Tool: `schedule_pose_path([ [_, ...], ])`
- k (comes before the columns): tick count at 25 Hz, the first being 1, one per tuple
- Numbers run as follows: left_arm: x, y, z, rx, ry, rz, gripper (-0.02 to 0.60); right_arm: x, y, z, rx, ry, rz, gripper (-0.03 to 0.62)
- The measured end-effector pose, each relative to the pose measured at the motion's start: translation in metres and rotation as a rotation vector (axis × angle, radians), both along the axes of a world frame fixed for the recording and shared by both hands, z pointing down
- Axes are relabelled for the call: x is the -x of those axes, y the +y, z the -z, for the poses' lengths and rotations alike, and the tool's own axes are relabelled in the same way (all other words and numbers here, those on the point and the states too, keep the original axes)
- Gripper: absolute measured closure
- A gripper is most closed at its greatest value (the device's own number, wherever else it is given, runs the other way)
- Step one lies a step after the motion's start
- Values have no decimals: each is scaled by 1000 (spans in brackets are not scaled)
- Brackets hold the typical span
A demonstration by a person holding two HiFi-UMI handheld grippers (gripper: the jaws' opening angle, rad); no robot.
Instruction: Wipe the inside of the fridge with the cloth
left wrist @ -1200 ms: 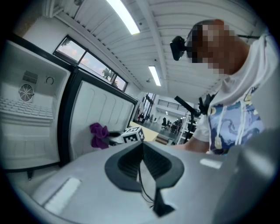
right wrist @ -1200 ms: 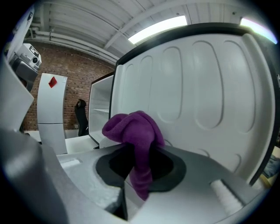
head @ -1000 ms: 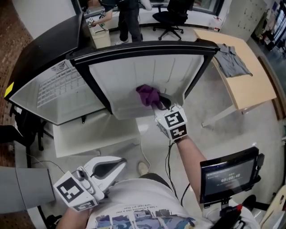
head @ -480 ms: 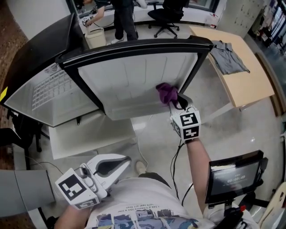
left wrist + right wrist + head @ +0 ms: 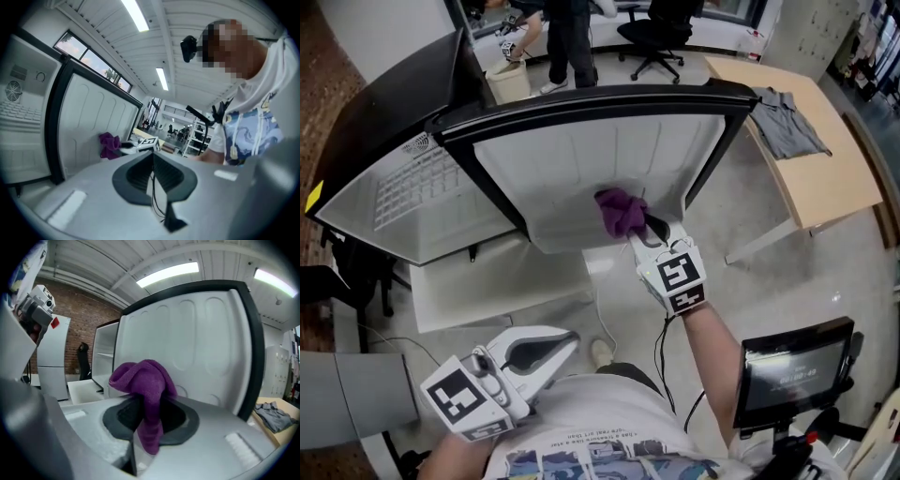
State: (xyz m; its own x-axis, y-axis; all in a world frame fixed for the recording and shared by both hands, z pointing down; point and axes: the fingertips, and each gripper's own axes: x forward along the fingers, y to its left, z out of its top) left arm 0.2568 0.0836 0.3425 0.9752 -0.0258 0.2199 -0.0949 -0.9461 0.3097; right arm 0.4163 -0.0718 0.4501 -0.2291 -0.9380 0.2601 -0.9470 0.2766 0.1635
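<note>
1. Head view: right gripper at centre, jaws pinching the one purple cloth, which sits against the white inner wall of the fridge, near its lower edge
2. Black frame bounds that wall at 12 and 3 o'clock; bare wall lies open at 10 to 12 o'clock of the cloth
3. Right gripper view: cloth bunched above the jaws, tail hanging between them
4. Left gripper at 7 o'clock, well apart from the fridge, jaws pressed together on nothing
5. Count: two grippers, one cloth, one fridge, one open door at 9 o'clock, one table at 2 o'clock
</note>
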Motion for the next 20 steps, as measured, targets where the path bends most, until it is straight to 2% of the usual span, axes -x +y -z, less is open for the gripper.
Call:
schedule_pose_path([
  [5,18,-3,0,-4,-10,53,574,74,-21,-3,1,19,217,516],
  [8,30,-5,1,-7,-18,91,574,107,-36,-8,23,52,299,516],
  [14,56,-8,2,-13,-28,178,574,137,-59,-32,88,199,371,516],
  [20,67,-8,1,-16,-30,215,574,131,-65,-50,130,297,357,516],
])
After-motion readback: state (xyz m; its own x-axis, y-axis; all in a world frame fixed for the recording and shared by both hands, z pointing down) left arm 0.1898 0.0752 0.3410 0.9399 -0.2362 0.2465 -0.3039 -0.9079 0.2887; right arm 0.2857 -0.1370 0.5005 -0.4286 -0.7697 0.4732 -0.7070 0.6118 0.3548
